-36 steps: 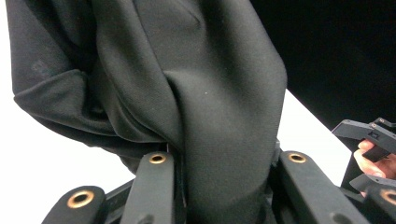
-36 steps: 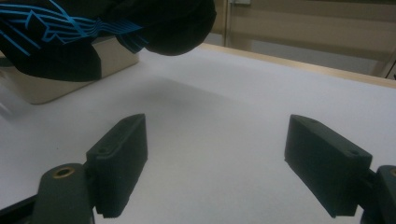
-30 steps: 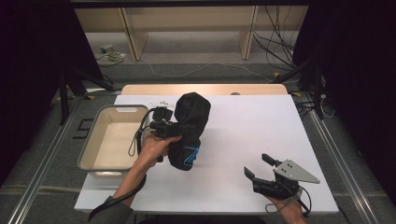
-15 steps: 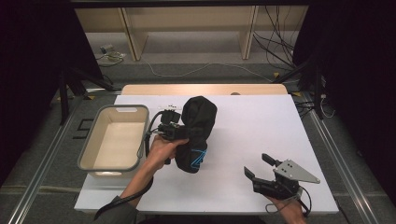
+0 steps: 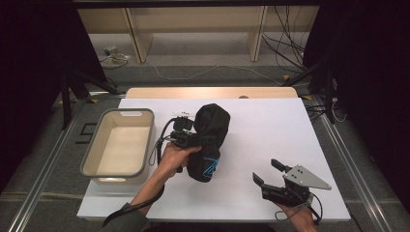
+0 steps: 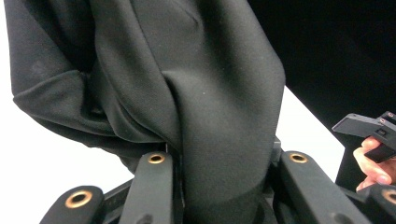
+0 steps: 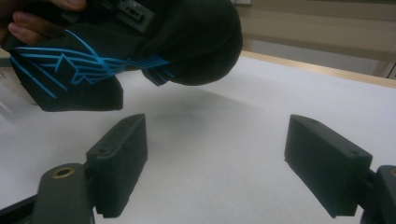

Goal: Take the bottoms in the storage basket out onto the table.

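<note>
Black garment [image 5: 209, 140] clamped in left gripper [image 5: 186, 139]

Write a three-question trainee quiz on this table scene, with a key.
1. True or false: the left gripper is shut on the black bag.
2. How do the right gripper's jaws stand? A wide apart, nothing between them; B clamped on the bag; C shut on nothing.
3. What colour is the pattern on the bag?

Key: 1 true. 2 A. 3 blue.
</note>
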`<state>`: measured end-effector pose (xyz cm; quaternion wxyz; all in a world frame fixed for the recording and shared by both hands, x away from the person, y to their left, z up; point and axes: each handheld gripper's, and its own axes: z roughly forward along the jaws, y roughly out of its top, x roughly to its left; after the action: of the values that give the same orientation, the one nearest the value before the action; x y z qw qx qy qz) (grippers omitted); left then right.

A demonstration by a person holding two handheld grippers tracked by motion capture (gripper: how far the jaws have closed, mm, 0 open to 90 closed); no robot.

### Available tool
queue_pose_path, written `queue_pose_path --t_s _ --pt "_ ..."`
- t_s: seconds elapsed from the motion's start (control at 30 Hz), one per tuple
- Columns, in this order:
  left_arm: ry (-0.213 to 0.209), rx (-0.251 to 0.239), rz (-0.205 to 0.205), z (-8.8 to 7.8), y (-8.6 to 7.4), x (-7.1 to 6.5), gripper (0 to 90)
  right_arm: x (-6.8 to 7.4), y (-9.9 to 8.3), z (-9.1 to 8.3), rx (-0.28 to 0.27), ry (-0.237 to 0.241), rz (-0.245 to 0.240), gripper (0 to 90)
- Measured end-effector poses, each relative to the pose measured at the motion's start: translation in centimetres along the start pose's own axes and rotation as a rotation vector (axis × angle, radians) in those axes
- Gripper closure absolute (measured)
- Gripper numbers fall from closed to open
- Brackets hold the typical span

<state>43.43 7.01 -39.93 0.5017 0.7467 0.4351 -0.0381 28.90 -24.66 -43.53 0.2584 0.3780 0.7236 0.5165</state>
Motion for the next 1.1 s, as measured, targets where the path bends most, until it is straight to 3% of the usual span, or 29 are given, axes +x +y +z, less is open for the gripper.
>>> queue_pose_path --t_s 0.27,1.1 --pt "-0.014 0.011 -0.021 0.9 -0.3 0.1 67.4 0.0 0.0 0.0 -0.001 0.001 -0.004 22.2" --pt "0.048 0.054 -0.045 3.3 -1.9 1.3 62.5 0.0 0.0 -0.1 -0.002 0.002 -0.009 22.2"
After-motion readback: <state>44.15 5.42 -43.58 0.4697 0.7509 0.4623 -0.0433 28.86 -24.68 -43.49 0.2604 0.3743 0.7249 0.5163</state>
